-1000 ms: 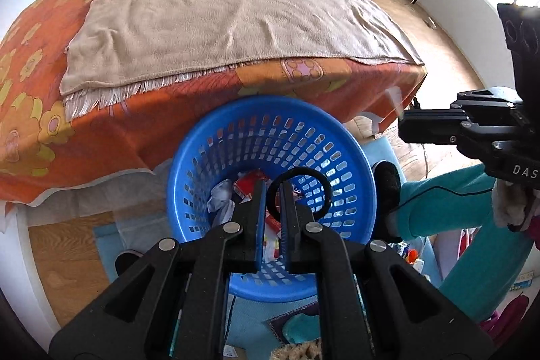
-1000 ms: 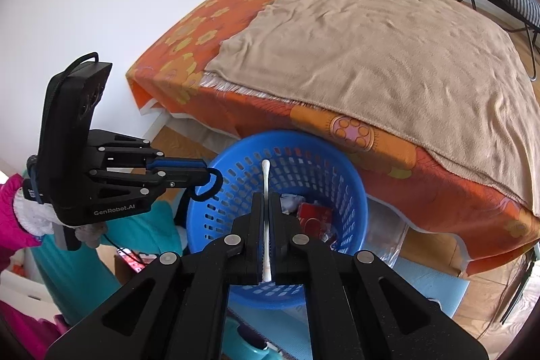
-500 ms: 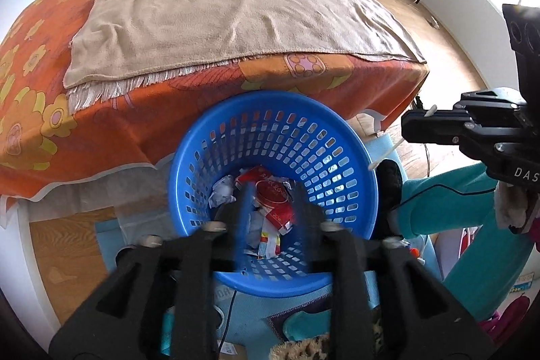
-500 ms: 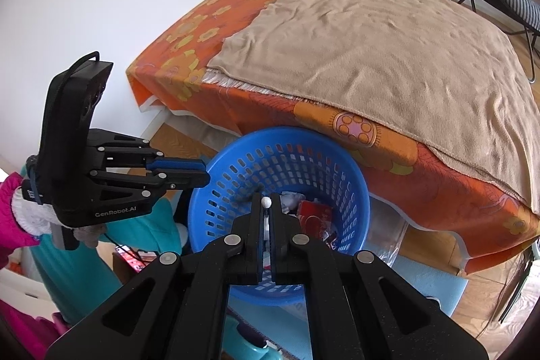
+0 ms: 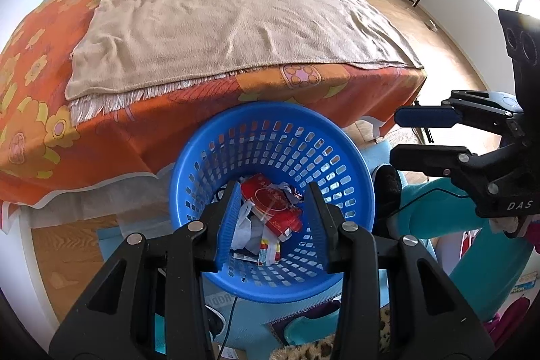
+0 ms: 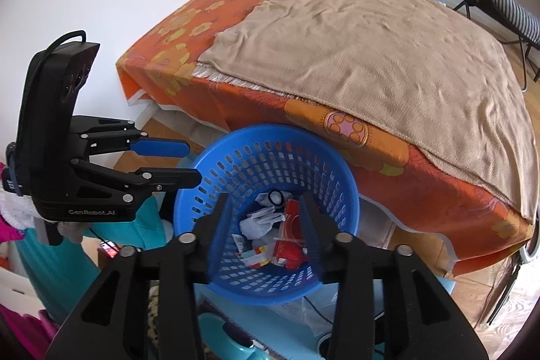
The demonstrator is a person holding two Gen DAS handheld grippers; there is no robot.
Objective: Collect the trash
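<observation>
While hovering over the blue basket [image 5: 270, 137] by the bed [image 5: 209, 9], both spreading jaws with nothing between them: left gripper [image 5: 273, 211], right gripper [image 6: 266, 218]. Trash [image 5: 270, 211] lying inside the basket. Risking clipping the basket rim and tipping it when pulling away.

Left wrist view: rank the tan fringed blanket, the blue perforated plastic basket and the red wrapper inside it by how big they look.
1. Tan fringed blanket, largest.
2. Blue perforated plastic basket; it sits nearer the camera, yet looks smaller.
3. Red wrapper, smallest.
</observation>
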